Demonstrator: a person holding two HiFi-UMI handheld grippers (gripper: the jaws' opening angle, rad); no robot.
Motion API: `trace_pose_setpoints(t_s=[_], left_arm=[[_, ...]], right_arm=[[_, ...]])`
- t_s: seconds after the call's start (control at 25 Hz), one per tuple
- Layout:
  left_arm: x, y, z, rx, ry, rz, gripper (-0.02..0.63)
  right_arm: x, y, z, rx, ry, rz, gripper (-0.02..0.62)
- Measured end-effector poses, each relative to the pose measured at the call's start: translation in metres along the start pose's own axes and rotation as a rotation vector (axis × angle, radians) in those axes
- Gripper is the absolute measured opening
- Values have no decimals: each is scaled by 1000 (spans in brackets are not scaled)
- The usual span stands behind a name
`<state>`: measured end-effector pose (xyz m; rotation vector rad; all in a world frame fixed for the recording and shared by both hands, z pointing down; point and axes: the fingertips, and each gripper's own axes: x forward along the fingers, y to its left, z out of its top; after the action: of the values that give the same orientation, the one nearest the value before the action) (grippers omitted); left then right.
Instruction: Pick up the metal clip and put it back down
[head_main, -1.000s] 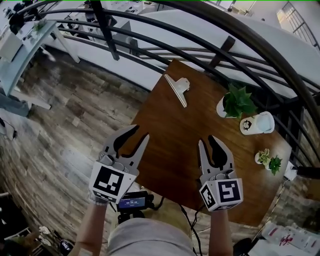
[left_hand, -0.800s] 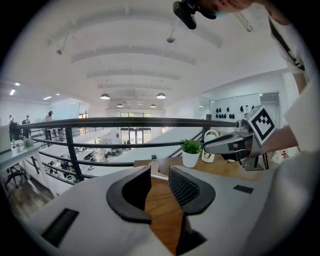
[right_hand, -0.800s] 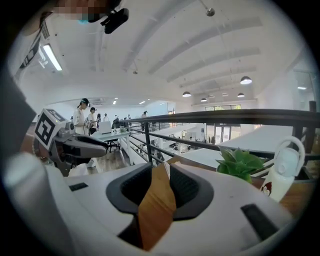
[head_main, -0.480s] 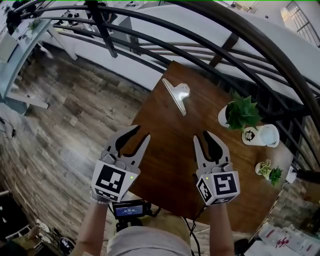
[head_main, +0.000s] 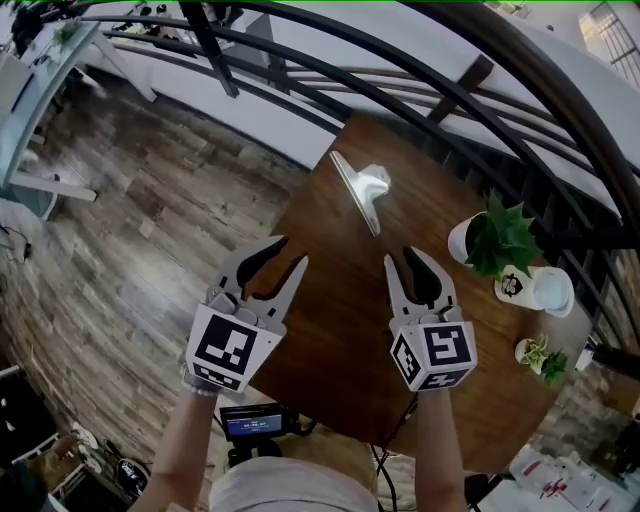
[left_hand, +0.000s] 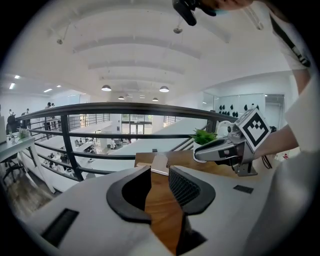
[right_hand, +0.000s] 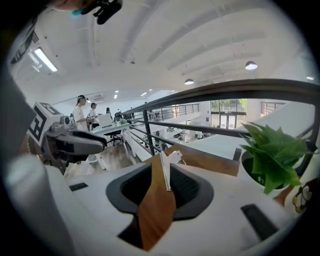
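Observation:
The metal clip (head_main: 362, 190) lies flat on the far part of the brown wooden table (head_main: 340, 320), its silver handles toward the railing. My left gripper (head_main: 288, 253) hovers over the table's left edge, open and empty, well short of the clip. My right gripper (head_main: 401, 257) is open over the table's middle, just short of the clip. In the right gripper view the clip (right_hand: 166, 167) shows through the gap of my right gripper (right_hand: 162, 187), farther ahead on the wood. In the left gripper view my left gripper (left_hand: 160, 187) shows bare wood between its jaws, with the clip (left_hand: 160, 164) beyond.
A potted green plant (head_main: 497, 236), a white cup with a face print (head_main: 530, 288) and a small plant (head_main: 540, 355) stand along the table's right side. A dark curved railing (head_main: 420, 60) runs behind the table. Wood floor (head_main: 130, 250) lies left of the table's edge.
Both grippers have eased forward toward the clip, and the right one has shifted slightly left. The clip has not moved on the table.

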<state>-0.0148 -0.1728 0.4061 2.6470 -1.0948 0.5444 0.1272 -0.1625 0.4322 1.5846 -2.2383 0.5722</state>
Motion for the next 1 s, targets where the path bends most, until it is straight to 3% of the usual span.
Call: trace_pose_setpoints(t_s=[1.0], left_arm=[[54, 23, -31, -48, 55, -6, 115]], right_arm=[[90, -21, -61, -1, 168, 19, 123]])
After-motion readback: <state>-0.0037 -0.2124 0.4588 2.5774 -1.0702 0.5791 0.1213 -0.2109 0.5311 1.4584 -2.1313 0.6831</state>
